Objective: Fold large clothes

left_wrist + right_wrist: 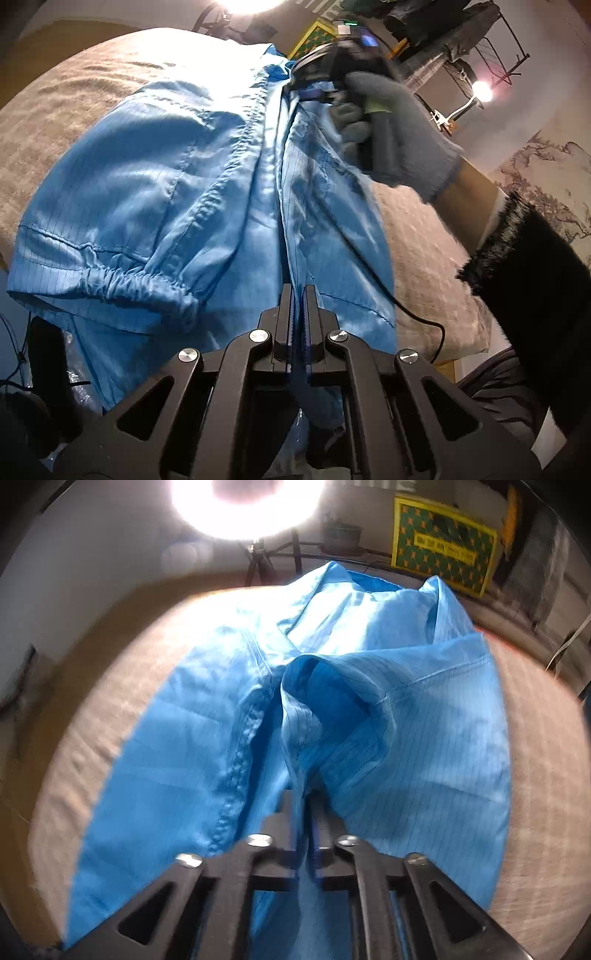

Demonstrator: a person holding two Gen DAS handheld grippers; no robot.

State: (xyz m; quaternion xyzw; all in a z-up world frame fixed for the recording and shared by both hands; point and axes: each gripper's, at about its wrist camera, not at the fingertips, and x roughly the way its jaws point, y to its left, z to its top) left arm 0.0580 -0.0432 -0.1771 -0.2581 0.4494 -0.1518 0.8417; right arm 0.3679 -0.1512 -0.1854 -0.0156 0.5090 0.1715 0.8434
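**Both grippers on the blue garment over the padded table**

The left gripper [299, 295] has its jaws pressed together on a fold of the blue garment [166, 192], and the cloth runs down between the fingers. The right gripper [304, 801] has its jaws a little apart. Blue fabric lies in the narrow gap between them, but whether the pads press on it cannot be told, as this view is blurred.

In the left wrist view the right gripper is seen far up on the garment, held by a hand in a grey glove [402, 136] with a black furry sleeve [532, 258] behind it. A black cable [373, 273] hangs from it across the cloth.

The garment is spread over a table with a beige padded cover [92, 731]. Its elastic cuff [136, 284] lies at the left side near the left gripper, and its collar [369, 583] is at the far edge.

Beyond the table stand a bright ring lamp [243, 506] and a yellow-framed green box [443, 550].
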